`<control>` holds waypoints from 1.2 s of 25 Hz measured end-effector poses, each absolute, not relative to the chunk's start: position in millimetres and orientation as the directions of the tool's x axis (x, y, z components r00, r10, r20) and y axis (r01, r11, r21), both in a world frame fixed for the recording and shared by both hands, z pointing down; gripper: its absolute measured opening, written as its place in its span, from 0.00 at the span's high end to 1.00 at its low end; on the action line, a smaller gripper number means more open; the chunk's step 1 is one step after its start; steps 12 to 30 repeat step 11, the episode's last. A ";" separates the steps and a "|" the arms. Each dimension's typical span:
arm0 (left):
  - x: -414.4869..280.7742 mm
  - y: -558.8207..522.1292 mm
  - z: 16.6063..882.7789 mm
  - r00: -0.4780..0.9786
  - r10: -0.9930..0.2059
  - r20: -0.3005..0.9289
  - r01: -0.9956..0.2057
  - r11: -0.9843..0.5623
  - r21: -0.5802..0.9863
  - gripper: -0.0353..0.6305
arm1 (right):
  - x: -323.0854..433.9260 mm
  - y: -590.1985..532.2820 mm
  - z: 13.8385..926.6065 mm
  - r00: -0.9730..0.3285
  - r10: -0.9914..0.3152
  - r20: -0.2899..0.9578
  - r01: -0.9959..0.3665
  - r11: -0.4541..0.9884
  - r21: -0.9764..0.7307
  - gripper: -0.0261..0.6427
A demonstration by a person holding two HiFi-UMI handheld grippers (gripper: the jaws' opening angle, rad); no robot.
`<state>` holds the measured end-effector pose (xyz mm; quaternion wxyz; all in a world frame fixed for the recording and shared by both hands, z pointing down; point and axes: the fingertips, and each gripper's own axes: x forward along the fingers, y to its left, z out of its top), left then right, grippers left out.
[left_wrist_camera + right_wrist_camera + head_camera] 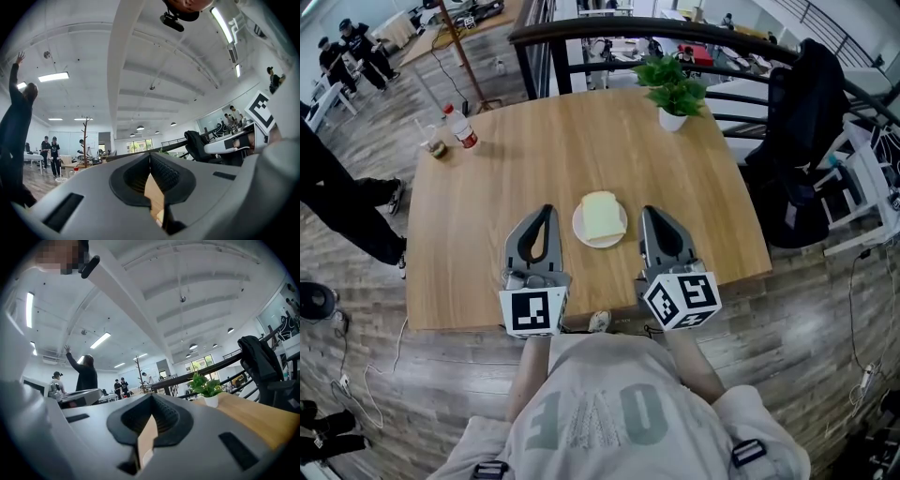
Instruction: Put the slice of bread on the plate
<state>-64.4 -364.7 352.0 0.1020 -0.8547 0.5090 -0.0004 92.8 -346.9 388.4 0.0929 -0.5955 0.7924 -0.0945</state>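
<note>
A pale slice of bread (599, 216) lies on a small white plate (602, 244) near the front middle of the wooden table (534, 159). My left gripper (547, 208) rests just left of the plate, its jaws meeting at the tips with nothing between them. On the plate's other side my right gripper (649, 210) is likewise shut and empty. Both point away from me across the table. In the left gripper view the left gripper (150, 154) shows closed tips, and in the right gripper view the right gripper (151, 395) shows the same. Neither touches the bread.
A potted plant (673, 89) stands at the table's far right. A bottle (461, 127) and a cup (436, 145) are at the far left. A chair with a black jacket (802, 141) is right of the table, a railing behind it, and a person's legs (337, 206) at the left.
</note>
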 end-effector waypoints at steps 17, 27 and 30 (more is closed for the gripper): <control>-59.2 -364.6 357.0 0.482 -0.872 -0.088 -0.871 -0.466 -0.158 0.93 | 98.6 -344.8 399.1 -0.267 -0.964 0.010 -0.932 0.256 -0.255 0.93; -59.2 -364.6 357.0 0.482 -0.872 -0.088 -0.871 -0.466 -0.158 0.93 | 98.6 -344.8 399.1 -0.267 -0.964 0.010 -0.932 0.256 -0.255 0.93; -59.2 -364.6 357.0 0.482 -0.872 -0.088 -0.871 -0.466 -0.158 0.93 | 98.6 -344.8 399.1 -0.267 -0.964 0.010 -0.932 0.256 -0.255 0.93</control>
